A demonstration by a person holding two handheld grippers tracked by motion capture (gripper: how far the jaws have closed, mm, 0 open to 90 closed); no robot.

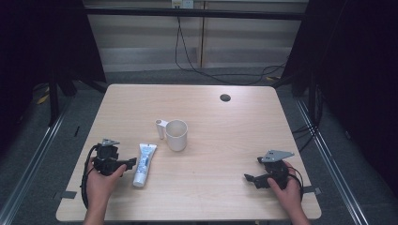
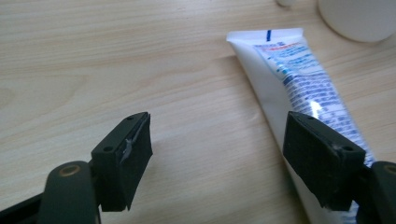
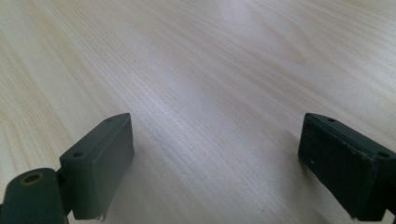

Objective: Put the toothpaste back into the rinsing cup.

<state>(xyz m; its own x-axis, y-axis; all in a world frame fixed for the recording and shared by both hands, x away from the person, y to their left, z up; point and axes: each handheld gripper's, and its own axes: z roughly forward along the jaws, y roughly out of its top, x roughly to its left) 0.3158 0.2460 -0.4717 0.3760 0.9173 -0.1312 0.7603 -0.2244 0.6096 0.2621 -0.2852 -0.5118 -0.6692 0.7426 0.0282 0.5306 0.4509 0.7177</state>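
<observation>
A white toothpaste tube (image 1: pixel 144 164) with blue print lies flat on the wooden table (image 1: pixel 216 140), cap end toward the front edge. My left gripper (image 1: pixel 127 163) hovers just left of it, held in a hand. In the left gripper view the jaws of that gripper (image 2: pixel 217 140) stand wide apart over bare wood, and the right-hand jaw overlaps the side of the tube (image 2: pixel 299 79); no pad presses on it. A cream mug (image 1: pixel 177 135) stands upright behind the tube. Near the front right, my right gripper (image 1: pixel 248 178) rests open, and nothing but tabletop (image 3: pixel 210 70) lies between its jaws (image 3: pixel 215 140).
The mug's handle (image 1: pixel 161 126) points left. A dark round cable hole (image 1: pixel 225 97) sits at the back of the table. Cables trail across the floor behind. The mug's base (image 2: pixel 359 18) shows at the top right of the left gripper view.
</observation>
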